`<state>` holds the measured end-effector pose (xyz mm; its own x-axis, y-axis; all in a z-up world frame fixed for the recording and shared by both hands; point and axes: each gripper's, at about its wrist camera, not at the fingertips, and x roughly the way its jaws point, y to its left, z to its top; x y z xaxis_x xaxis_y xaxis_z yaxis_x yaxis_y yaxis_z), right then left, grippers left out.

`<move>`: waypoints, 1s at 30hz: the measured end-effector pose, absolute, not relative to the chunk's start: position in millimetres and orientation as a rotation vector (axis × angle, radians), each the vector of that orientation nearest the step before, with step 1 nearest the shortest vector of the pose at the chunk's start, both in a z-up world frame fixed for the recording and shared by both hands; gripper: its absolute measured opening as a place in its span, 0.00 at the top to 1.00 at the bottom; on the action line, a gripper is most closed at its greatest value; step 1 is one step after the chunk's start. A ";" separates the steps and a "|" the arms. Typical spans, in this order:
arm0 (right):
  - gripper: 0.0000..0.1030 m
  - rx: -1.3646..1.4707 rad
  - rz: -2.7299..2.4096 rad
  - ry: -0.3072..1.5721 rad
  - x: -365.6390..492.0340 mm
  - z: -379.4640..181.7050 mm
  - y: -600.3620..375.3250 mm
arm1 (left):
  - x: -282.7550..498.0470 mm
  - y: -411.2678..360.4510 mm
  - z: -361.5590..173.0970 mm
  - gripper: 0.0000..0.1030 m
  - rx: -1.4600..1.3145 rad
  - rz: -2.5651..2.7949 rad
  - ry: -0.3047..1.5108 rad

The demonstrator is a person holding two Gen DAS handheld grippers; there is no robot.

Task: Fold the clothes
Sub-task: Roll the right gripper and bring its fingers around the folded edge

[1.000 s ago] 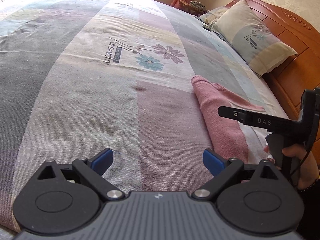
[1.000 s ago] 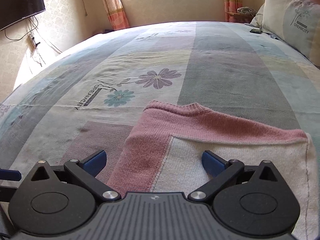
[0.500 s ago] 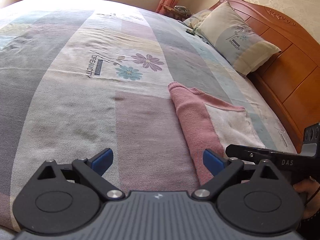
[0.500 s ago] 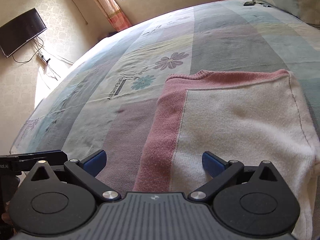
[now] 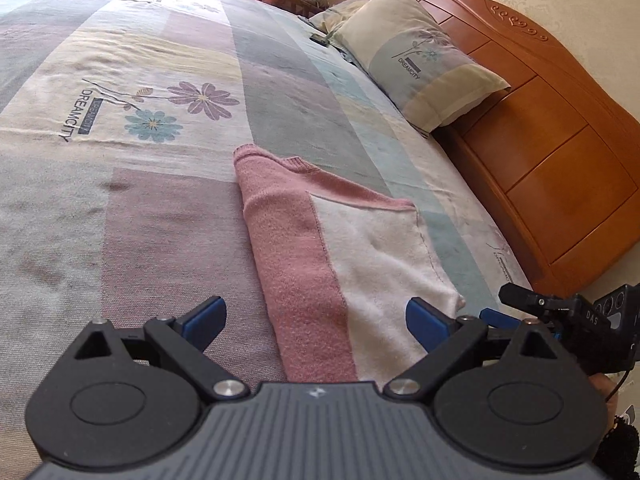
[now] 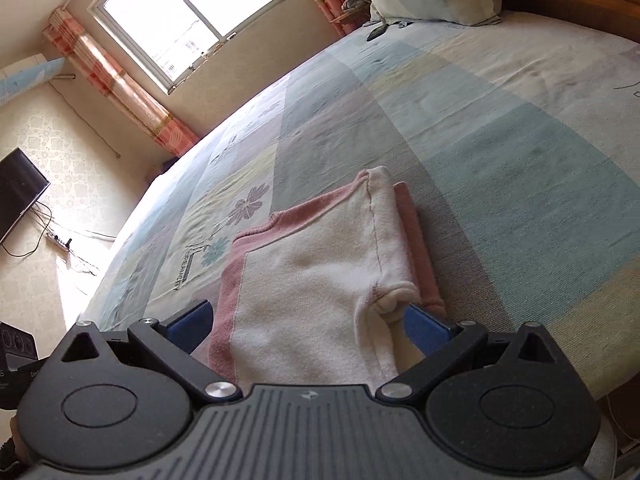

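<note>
A folded pink and cream knit garment lies flat on the patchwork bedspread near the bed's near edge. My left gripper is open, its blue fingertips straddling the garment's near end without gripping it. In the right wrist view the same garment fills the middle, its cream panel on top with a bunched corner by the right fingertip. My right gripper is open too, one blue tip on each side of the garment's near edge. The right gripper's black body shows at the right of the left wrist view.
A pillow leans on the wooden headboard at the right. A small dark object lies near the pillow. A window with curtains and a wall television lie beyond the bed.
Both grippers have swung around toward the garment's near end; the right wrist view has tilted and moved to the garment's right corner. Both stay open and the garment lies still.
</note>
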<state>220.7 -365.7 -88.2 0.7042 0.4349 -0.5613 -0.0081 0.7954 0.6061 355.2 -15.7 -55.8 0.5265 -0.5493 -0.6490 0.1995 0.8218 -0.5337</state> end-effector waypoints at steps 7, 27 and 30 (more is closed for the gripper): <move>0.00 0.743 0.320 0.875 268.6 -127.0 -395.2 | 399.3 -17.1 -92.9 0.07 -0.618 -0.457 1.045; 0.00 0.974 0.527 1.056 370.4 -186.9 -423.1 | 451.9 -36.7 -133.7 0.02 -0.746 -0.626 1.235; 0.00 0.962 0.567 1.080 354.9 -184.6 -419.4 | 450.5 -37.0 -137.6 0.02 -0.778 -0.663 1.259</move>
